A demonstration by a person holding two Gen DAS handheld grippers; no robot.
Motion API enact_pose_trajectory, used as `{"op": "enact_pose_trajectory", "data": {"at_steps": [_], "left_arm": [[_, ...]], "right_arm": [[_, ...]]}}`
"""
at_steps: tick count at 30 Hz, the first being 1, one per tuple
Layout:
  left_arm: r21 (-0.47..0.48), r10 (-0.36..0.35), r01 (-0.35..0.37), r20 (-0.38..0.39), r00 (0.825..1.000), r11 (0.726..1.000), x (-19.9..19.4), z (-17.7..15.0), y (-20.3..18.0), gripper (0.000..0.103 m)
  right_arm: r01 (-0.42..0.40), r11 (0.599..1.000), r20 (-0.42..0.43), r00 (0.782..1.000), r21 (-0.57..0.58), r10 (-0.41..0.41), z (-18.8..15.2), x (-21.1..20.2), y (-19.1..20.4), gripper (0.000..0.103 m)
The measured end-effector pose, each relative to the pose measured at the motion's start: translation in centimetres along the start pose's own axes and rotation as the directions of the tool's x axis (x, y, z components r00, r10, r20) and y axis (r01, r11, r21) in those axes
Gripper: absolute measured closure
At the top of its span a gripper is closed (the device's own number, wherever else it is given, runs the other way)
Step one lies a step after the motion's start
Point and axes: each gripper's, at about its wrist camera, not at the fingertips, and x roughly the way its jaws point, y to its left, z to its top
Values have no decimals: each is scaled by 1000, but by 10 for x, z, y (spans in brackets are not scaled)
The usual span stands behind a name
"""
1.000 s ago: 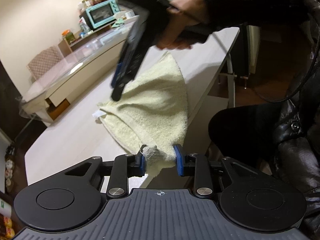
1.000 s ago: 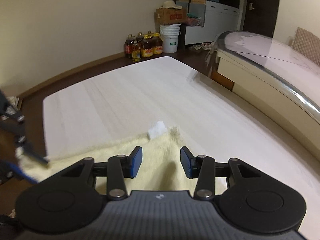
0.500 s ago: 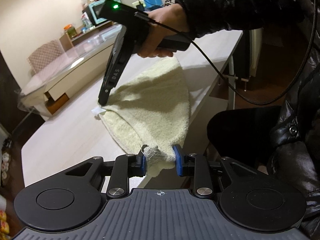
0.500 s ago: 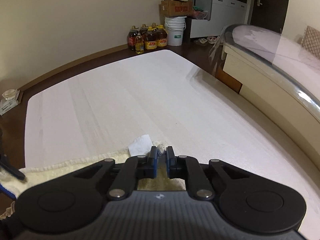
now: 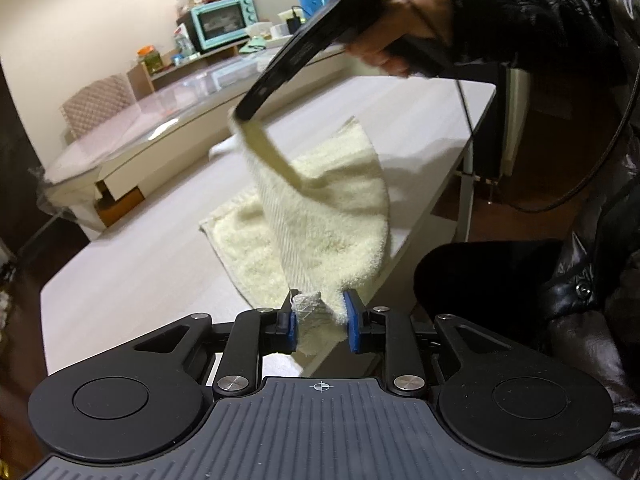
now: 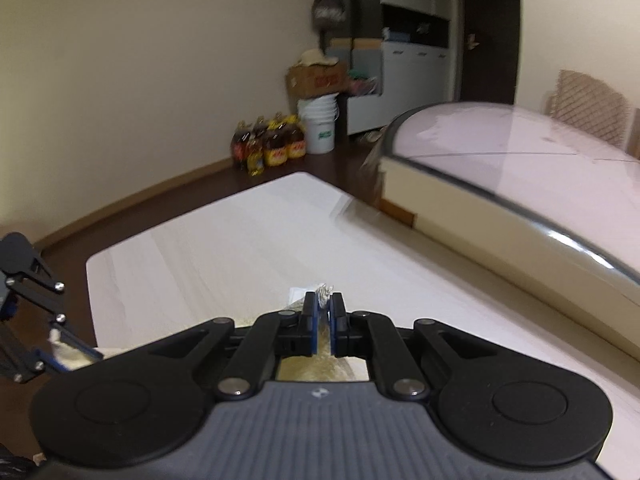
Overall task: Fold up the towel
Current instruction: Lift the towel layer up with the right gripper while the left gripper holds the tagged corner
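A cream terry towel (image 5: 320,216) lies partly on the white table (image 5: 132,280) near its front edge. My left gripper (image 5: 319,322) is shut on the towel's near corner at the table edge. My right gripper (image 6: 324,320) is shut on the far corner, whose tip (image 6: 323,291) pokes out above the pads. In the left wrist view the right gripper (image 5: 244,114) holds that corner up in the air, and the towel edge stretches taut down to my left gripper. The left gripper also shows at the left edge of the right wrist view (image 6: 60,354).
A glass-topped table (image 6: 520,184) stands beside the white one. A person in a black jacket (image 5: 580,240) sits at the table's front edge. Oil bottles (image 6: 268,148) and a white bucket (image 6: 320,128) stand on the floor by the wall. A teal oven (image 5: 222,22) sits on a far shelf.
My right gripper closed on the towel's far corner and lifted it off the table, raising that edge. My left gripper kept its hold on the near corner.
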Motion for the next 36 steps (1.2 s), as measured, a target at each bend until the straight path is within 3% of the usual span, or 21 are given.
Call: {"op": "enact_pose_trajectory", "data": {"at_steps": [7, 16, 18, 21, 27, 32, 36], "left_arm": [[24, -22, 22, -17, 1000, 999, 3, 3, -1, 71], [-1, -42, 42, -20, 999, 999, -9, 3, 4, 68], [0, -45, 46, -32, 998, 999, -10, 4, 4, 82], [16, -50, 51, -57, 997, 999, -10, 5, 3, 95], [29, -16, 19, -83, 996, 999, -6, 13, 10, 96], [71, 13, -9, -54, 998, 997, 0, 39, 32, 96], [112, -16, 19, -35, 999, 993, 14, 55, 41, 96]], "right_arm": [[37, 999, 56, 998, 5, -37, -2, -43, -1, 97], [49, 999, 70, 996, -2, -49, -7, -56, 3, 97], [50, 999, 72, 996, 3, -50, -8, -56, 3, 97], [54, 998, 73, 996, 17, -55, -12, -58, 0, 97], [63, 997, 94, 993, 43, -67, -19, -73, -6, 97], [112, 992, 106, 987, 60, -118, -17, -86, -19, 97], [137, 987, 95, 985, 84, -145, -24, -93, -28, 97]]}}
